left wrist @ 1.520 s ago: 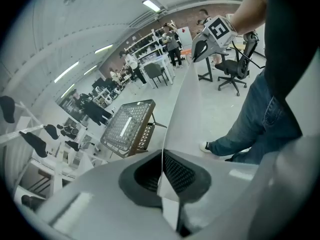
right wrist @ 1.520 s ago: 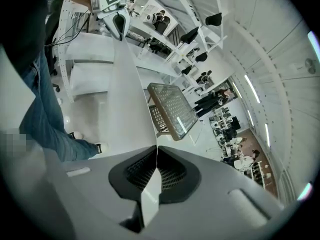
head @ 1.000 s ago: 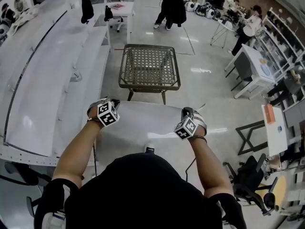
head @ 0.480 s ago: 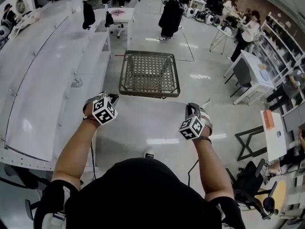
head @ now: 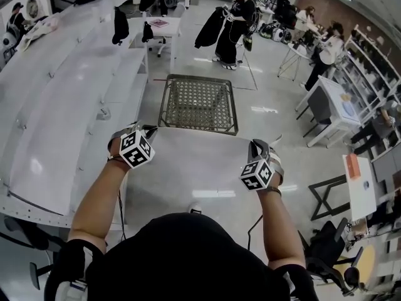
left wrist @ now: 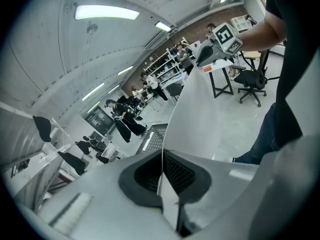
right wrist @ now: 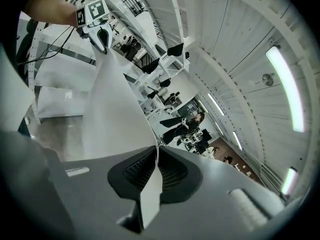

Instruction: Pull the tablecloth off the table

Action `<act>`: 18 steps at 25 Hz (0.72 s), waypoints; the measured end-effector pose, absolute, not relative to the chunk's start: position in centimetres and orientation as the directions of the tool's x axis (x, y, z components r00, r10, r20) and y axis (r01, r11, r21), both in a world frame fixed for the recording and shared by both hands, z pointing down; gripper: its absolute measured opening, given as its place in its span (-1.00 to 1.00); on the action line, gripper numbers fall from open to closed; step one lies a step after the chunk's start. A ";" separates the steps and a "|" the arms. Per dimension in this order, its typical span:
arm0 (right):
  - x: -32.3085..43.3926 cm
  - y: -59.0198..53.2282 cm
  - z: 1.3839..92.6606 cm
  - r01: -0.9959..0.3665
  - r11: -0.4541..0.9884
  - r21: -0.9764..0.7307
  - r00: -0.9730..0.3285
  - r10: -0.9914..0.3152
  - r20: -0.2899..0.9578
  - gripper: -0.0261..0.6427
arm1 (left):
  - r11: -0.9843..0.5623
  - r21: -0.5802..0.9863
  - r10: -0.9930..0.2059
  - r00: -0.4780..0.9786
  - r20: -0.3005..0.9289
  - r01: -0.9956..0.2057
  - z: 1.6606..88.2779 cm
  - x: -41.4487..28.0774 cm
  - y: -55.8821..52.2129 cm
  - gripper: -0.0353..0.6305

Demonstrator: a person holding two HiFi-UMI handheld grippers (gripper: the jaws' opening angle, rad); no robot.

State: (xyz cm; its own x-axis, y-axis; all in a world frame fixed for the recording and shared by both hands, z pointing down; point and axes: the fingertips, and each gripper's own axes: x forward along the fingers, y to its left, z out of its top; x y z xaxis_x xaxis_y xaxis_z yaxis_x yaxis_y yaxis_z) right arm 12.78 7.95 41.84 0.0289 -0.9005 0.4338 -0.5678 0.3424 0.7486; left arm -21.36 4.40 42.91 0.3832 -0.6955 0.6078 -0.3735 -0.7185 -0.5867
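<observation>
A white tablecloth [head: 194, 168] is stretched flat between my two grippers, in front of me. Its far edge lies along the near rim of the metal mesh table [head: 198, 103], whose top is bare. My left gripper [head: 145, 132] is shut on the cloth's left corner and my right gripper [head: 264, 147] on its right corner. In the left gripper view the jaws [left wrist: 162, 171] pinch the cloth's edge [left wrist: 200, 114], with the right gripper [left wrist: 212, 51] at the far end. The right gripper view shows the same: jaws [right wrist: 156, 171] closed on the cloth [right wrist: 115, 114], left gripper [right wrist: 102, 34] beyond.
A long white curved counter [head: 56, 99] runs along the left. Desks [head: 341, 102], a folding stand [head: 329, 180] and an office chair [head: 326, 243] stand at the right. A person in dark clothes [head: 235, 24] stands behind the mesh table, others farther back.
Both grippers still hold the cloth. The right one has shifted a little to the right and towards me, and the cloth's far edge now sits at the table's near rim.
</observation>
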 end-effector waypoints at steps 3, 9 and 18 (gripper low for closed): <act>12.6 8.0 41.6 -0.573 0.345 0.743 0.025 -0.899 0.437 -0.78 | -0.719 -0.586 -0.695 0.382 0.610 -0.374 42.8 -21.5 4.5 -0.89; 12.9 8.2 42.0 -0.581 0.353 0.733 0.024 -0.893 0.450 -0.78 | -0.724 -0.580 -0.689 0.384 0.614 -0.372 42.8 -21.3 4.5 -0.89; 12.9 8.5 42.3 -0.588 0.352 0.728 0.029 -0.890 0.454 -0.77 | -0.735 -0.571 -0.678 0.385 0.626 -0.367 43.2 -21.6 4.9 -0.89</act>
